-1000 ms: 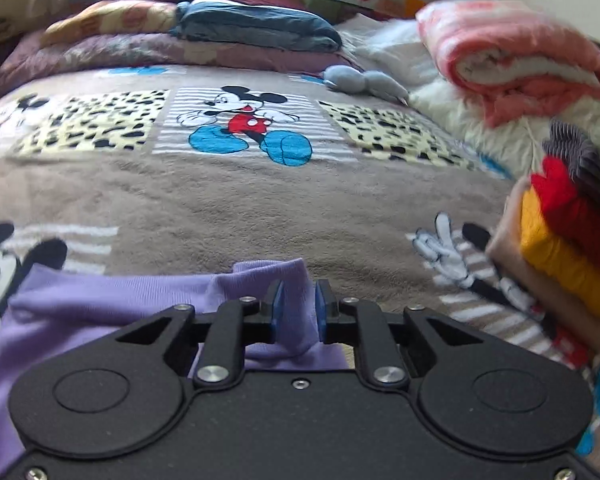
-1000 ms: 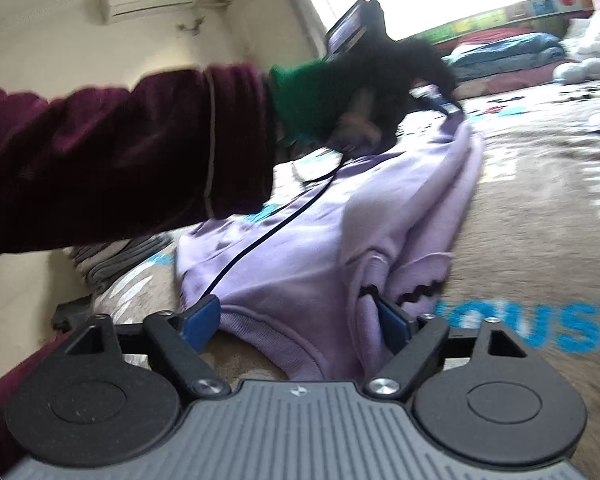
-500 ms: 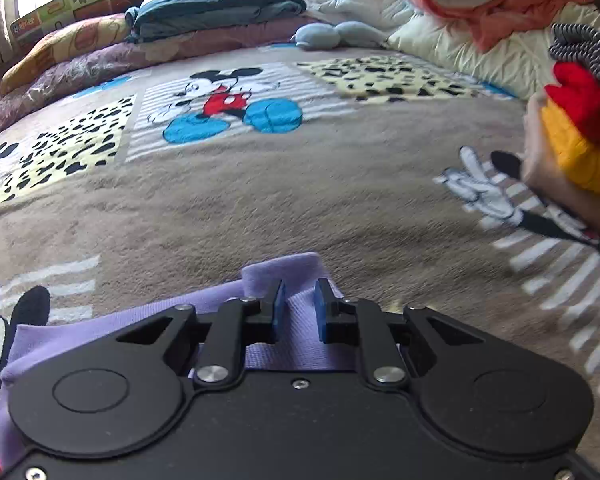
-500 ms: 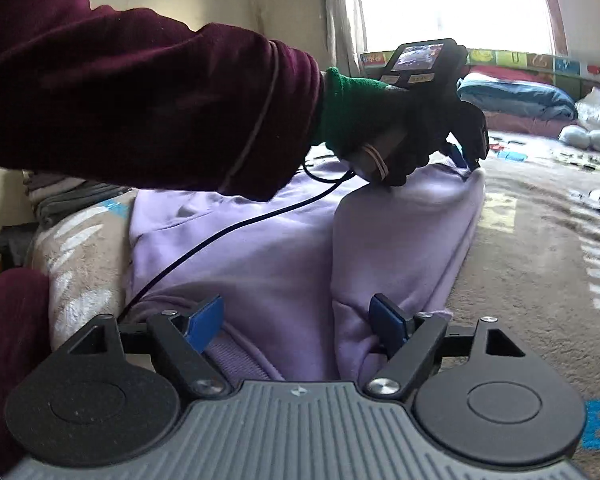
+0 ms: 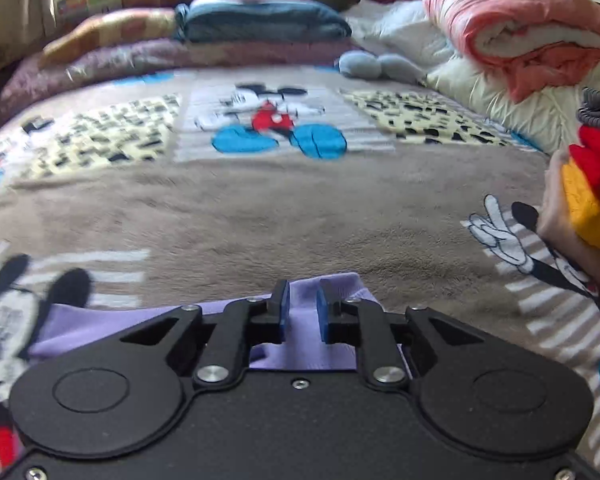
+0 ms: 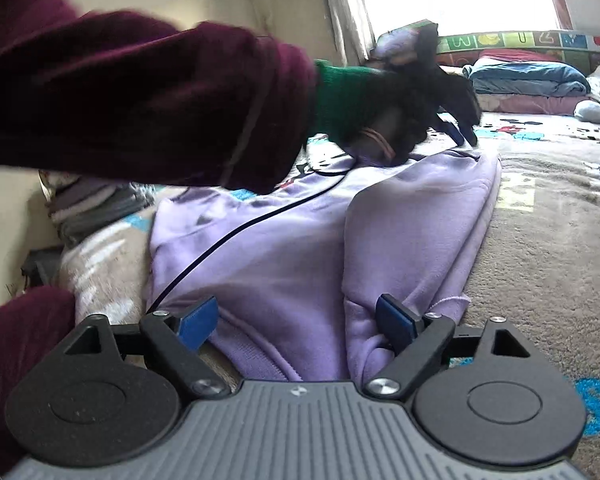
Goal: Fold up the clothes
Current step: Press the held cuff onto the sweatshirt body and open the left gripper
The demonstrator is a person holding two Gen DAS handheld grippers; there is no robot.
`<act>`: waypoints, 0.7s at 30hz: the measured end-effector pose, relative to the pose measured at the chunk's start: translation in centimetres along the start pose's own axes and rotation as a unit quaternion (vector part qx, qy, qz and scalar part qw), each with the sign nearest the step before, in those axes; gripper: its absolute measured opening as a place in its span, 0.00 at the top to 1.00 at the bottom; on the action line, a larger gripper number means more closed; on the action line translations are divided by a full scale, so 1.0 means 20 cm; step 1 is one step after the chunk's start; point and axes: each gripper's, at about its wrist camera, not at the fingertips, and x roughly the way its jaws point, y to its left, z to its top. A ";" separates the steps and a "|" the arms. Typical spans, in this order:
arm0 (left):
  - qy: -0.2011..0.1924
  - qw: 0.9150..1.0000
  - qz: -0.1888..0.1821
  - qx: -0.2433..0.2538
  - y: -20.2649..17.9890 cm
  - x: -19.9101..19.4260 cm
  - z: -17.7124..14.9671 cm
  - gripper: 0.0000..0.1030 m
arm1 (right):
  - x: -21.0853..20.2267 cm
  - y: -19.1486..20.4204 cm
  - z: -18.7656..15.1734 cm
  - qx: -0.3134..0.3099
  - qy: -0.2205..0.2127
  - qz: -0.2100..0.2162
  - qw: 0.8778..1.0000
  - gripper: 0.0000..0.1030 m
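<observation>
Both ends gripped: left gripper (image 5: 302,308) clamps purple sweatshirt (image 6: 284,256); right gripper (image 6: 296,320) opening around hem.

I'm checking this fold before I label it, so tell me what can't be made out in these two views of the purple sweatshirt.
- Purple sweatshirt: the left wrist view shows only a strip; the left gripper, shut on it, covers the rest.
- Left gripper in the right wrist view: blurred, behind the gloved hand.
- Sweatshirt's near hem: hidden under the opening right gripper.
- Stack of folded clothes: cut off by the left wrist view's right edge.
</observation>
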 end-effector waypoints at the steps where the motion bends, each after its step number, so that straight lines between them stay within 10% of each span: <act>1: -0.001 1.000 -0.003 -0.009 0.02 -0.04 -0.01 0.79 | 0.00 0.00 0.00 0.002 -0.002 0.002 1.000 0.17; 4: 0.012 0.997 -0.021 -0.072 0.11 -0.07 -0.05 0.49 | -0.01 0.00 0.00 0.001 -0.005 0.002 1.000 0.17; 8: 0.046 0.987 -0.052 -0.143 0.18 -0.01 -0.10 0.49 | -0.01 0.00 0.01 0.003 -0.009 0.003 1.000 0.17; 10: 0.048 0.988 -0.050 -0.139 0.16 -0.01 -0.11 0.97 | -0.01 -0.01 0.01 0.006 -0.011 0.005 1.000 0.17; 21: -0.027 0.997 0.000 -0.069 0.11 -0.13 -0.09 0.84 | -0.01 -0.04 0.01 0.020 -0.014 0.019 1.000 0.16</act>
